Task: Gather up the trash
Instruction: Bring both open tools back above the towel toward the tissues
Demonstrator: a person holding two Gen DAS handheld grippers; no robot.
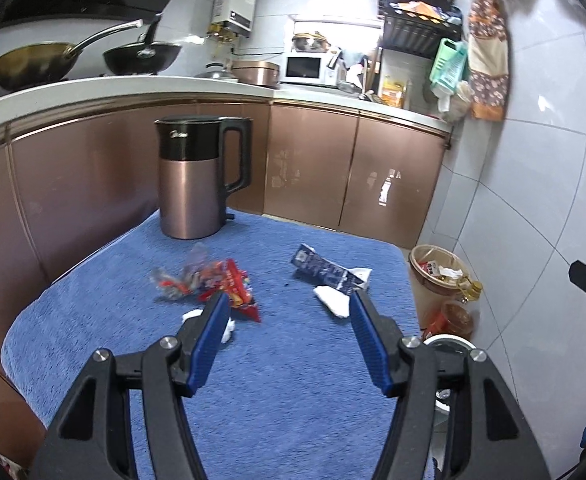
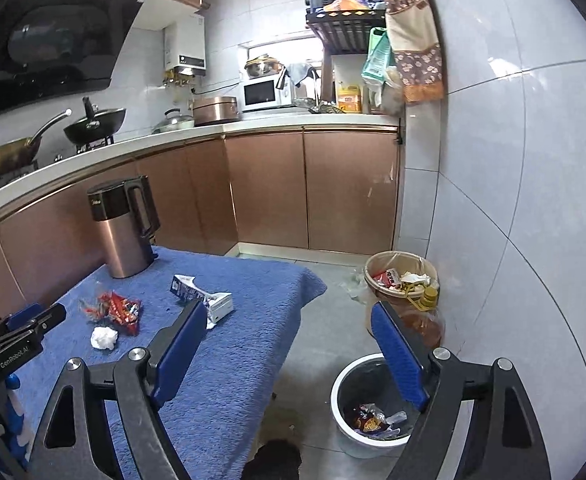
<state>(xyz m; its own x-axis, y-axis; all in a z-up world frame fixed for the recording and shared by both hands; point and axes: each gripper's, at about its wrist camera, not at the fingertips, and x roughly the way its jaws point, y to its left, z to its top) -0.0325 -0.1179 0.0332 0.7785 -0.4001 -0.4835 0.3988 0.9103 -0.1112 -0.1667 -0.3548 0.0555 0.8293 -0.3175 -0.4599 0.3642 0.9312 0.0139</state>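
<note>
Trash lies on a blue towel-covered table (image 1: 277,380): red and clear snack wrappers (image 1: 213,284) (image 2: 119,308), a blue and white carton (image 1: 325,272) (image 2: 203,296), a crumpled white tissue (image 2: 104,337) (image 1: 229,326) and a white paper piece (image 1: 333,300). My left gripper (image 1: 289,302) is open and empty above the table, just short of the trash. My right gripper (image 2: 289,314) is open and empty, held over the floor at the table's right edge. A white-rimmed bin (image 2: 373,404) with wrappers inside stands on the floor below it.
A copper and black kettle (image 1: 197,176) stands at the table's far side. A tan bin (image 2: 401,280) full of rubbish and an oil bottle (image 2: 425,316) stand by the tiled wall. Brown cabinets (image 1: 333,168) run behind.
</note>
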